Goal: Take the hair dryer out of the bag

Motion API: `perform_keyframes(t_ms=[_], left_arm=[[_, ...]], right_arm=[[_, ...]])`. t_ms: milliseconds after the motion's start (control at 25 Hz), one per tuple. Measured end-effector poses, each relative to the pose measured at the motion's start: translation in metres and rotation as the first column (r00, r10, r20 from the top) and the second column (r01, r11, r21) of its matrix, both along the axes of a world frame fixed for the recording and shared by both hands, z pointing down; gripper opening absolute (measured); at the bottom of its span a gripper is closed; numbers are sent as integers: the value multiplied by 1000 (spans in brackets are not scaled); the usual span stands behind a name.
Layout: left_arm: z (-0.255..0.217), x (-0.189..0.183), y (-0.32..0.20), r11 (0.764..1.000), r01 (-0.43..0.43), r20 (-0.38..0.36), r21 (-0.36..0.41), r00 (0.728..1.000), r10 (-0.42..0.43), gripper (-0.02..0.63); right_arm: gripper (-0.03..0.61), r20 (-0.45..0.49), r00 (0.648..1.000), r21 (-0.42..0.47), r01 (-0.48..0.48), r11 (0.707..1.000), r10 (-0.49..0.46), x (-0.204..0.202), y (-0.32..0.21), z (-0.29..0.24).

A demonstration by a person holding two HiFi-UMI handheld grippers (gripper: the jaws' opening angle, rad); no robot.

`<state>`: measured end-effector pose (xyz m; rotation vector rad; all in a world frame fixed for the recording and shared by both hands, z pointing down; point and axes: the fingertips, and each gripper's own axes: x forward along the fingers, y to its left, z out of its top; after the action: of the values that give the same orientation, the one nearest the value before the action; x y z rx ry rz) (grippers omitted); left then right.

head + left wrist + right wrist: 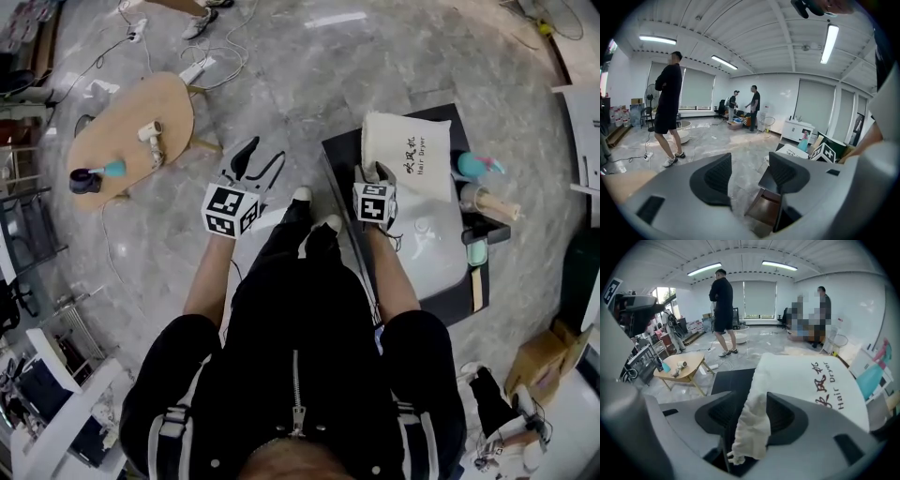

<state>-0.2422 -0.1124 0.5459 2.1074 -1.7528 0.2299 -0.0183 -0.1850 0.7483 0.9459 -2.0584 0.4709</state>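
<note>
Bag (408, 155) of white cloth, printed "Hair Dryer", lies flat on the dark table (342, 155) at the person's right; its contents are not visible. Right gripper (373, 172) points down at the bag's near end. Its jaws stand apart with the gathered neck of the bag between them: the cloth touches one pad, and a gap shows at the other. Left gripper (253, 159) hangs above the floor, jaws wide apart and empty.
</note>
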Motion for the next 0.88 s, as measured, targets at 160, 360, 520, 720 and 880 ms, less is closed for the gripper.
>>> perform_keyframes(t_ms=[160,360,520,720,880], left_arm=[[2,-4,3,1000,8,3,-8,1000,-8,255],[2,-3,0,1000,0,2,-5,1000,0,255],[4,2,-4,1000,-22,-3,-6,1000,22,255],[6,10,-10,998,-60,-3,-4,998,60,255],[7,24,-20,994,-112,-4,0,994,112,255]], right_arm=[[176,-56,998,-25,-18,1000,17,4,0,11],[80,-67,997,-18,-33,999,32,11,-4,11],[46,-28,998,-24,-52,998,52,13,-3,2],[41,36,998,-14,-58,998,58,15,-5,-14],[40,96,994,-2,-59,998,59,18,-3,-33]])
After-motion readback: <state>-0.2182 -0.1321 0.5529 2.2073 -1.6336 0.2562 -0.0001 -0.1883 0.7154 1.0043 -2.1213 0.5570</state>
